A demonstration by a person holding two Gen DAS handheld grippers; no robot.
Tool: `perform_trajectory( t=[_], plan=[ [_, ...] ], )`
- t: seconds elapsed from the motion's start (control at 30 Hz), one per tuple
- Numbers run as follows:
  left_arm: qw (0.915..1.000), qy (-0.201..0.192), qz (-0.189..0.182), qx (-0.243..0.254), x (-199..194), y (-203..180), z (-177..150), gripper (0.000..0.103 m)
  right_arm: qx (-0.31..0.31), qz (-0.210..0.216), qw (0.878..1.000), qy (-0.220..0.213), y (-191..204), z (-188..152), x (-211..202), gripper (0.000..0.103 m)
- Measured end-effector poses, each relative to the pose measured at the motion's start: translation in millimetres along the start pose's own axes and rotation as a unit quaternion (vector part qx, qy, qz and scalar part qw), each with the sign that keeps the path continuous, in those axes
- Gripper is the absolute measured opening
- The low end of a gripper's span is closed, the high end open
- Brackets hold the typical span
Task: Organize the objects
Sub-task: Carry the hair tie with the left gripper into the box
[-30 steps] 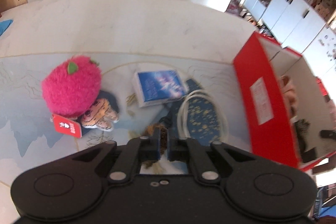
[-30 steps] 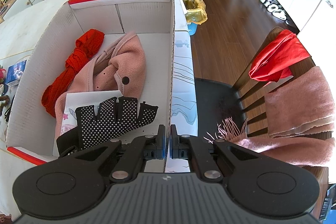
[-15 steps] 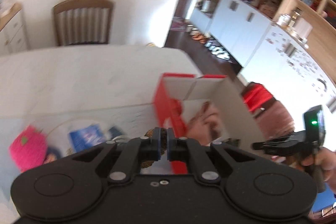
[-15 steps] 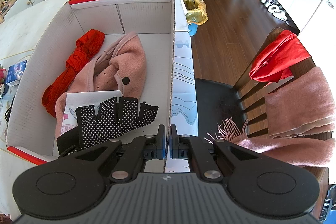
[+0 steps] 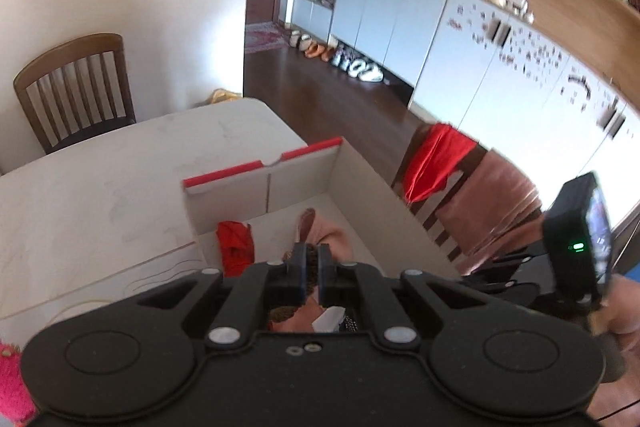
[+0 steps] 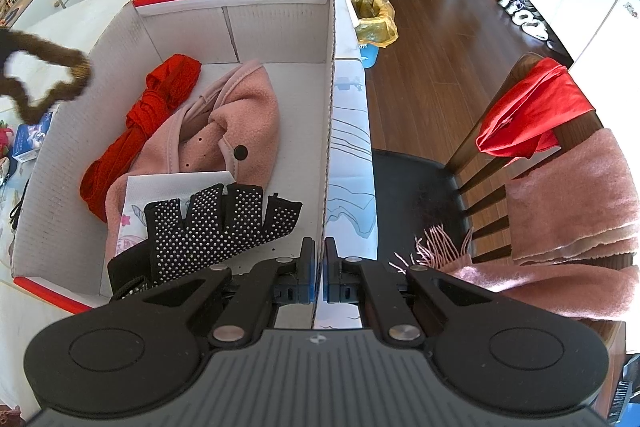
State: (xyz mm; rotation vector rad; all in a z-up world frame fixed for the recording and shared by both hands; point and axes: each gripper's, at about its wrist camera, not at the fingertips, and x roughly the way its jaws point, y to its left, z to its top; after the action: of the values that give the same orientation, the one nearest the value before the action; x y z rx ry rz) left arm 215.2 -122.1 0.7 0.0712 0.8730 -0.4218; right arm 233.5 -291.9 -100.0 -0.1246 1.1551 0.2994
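left gripper (image 5: 311, 269) is pinching a brown fuzzy loop (image 6: 40, 79), hanging it over the box's left wall for dropping in | right gripper (image 6: 319, 269) is clamping the box (image 6: 276, 39) wall, steadying it | pink hat (image 6: 228, 123), glove (image 6: 216, 223) lying inside
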Motion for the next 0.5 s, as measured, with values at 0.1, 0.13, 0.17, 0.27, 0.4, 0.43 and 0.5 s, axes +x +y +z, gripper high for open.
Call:
perform_trajectory(
  t=[0.1,0.13,0.17,0.27,0.4,0.43,0.5],
  plan=[
    [0.9998,0.016,0.01,0.012,22.5,-7.9,-2.3,0.003,-0.002,0.0,1.0,0.0,0.4,0.0,0.5,0.002],
    [0.9996,0.023,0.013,0.013,28.7,-8.1,-4.0,0.003,-0.003,0.0,1.0,0.0,0.4,0.0,0.6,0.002],
    [0.9993,0.028,0.017,0.016,36.2,-8.1,-6.0,0.003,-0.004,0.001,1.0,0.0,0.7,0.1,0.8,0.002],
    [0.9981,0.048,0.033,0.022,55.9,-8.5,-12.1,0.003,-0.004,0.001,1.0,-0.001,0.4,-0.3,0.7,0.002],
    [0.9966,0.067,0.041,0.023,75.3,-8.5,-18.6,0.003,-0.005,0.001,1.0,-0.001,0.5,-0.3,0.8,0.002],
    [0.9965,0.07,0.041,0.023,78.3,-9.1,-20.0,0.003,-0.005,0.001,1.0,-0.001,0.5,-0.4,0.7,0.002],
    [0.9959,0.076,0.041,0.027,83.8,-11.9,-22.4,0.003,-0.006,0.001,1.0,-0.001,0.4,-0.4,0.7,0.002]
  ],
)
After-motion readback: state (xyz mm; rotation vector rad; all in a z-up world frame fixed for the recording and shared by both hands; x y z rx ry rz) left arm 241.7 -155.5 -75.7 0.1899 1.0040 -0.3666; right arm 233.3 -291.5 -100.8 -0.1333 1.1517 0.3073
